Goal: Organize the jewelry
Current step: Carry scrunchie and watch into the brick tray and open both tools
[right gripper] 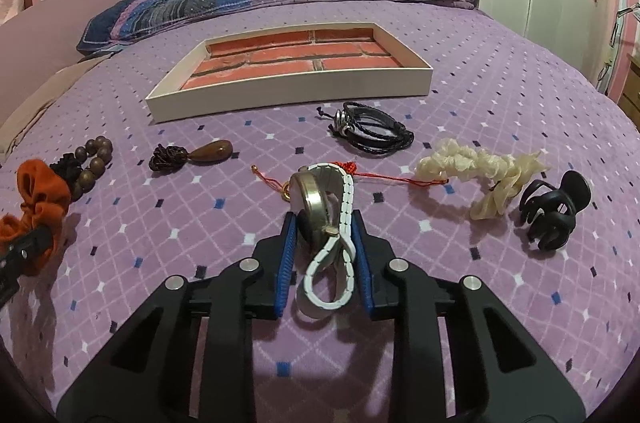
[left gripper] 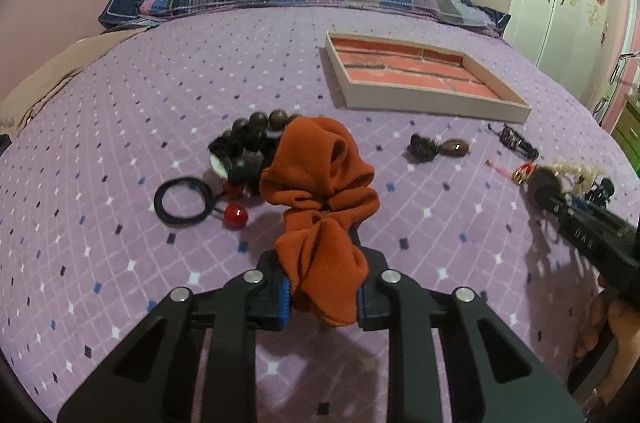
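- Two grips are made at one time, so the step in hand looks like the pick-up — both pieces are caught but neither is in the tray yet.
- At the left, the left gripper [left gripper: 322, 287] has its blue pads pressed on the lower fold of the orange scrunchie [left gripper: 320, 199]; the upper part of the cloth leans on the wooden bead bracelet [left gripper: 256, 135], just beside the black hair tie [left gripper: 182, 201].
- In the middle, the tray [right gripper: 288, 91] with the brick-pattern floor stands farther up the bed [right gripper: 500, 95], well apart from both grippers, and nothing lies in it.
- At the right, the right gripper [right gripper: 325, 255] is clamped on the watch [right gripper: 320, 207], its white strap hanging in a loop between the fingers.
- Next move, as I judge: lift each piece straight up first — the scrunchie may drag the beads with it — then carry them forward over the tray rim and let go there.
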Available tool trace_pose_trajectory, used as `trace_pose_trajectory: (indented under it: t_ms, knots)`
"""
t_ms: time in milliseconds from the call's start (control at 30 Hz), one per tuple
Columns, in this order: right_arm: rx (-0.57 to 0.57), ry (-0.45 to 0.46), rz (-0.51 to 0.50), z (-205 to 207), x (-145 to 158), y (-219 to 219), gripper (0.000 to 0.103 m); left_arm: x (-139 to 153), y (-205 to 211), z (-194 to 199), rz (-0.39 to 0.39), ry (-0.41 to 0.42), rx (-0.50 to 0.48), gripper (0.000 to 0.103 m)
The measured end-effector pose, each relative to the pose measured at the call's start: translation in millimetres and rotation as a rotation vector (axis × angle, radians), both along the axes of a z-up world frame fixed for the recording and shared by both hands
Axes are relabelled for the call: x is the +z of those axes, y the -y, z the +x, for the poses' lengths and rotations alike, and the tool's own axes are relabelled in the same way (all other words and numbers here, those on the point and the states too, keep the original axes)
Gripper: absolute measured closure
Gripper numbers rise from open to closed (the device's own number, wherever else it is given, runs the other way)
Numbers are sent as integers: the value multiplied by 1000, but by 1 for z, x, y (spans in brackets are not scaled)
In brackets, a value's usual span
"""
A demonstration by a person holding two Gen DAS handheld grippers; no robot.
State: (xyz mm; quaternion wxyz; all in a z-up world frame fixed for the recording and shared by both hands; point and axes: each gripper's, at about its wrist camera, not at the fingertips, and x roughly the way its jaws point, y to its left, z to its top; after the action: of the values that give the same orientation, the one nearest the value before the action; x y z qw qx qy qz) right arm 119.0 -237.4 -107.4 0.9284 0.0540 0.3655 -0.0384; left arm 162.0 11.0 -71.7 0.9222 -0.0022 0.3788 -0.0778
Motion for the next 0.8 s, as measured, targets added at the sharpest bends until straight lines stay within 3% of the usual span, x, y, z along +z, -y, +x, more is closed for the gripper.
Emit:
trace_pose_trajectory:
  t_ms: [467,800]
  knots:
    - [50,44,3,4,23,13,80,46,40,51,-43,97,-51,80]
    - [57,90,20,64,49,26,80,61,71,136,-96,74,-48,80]
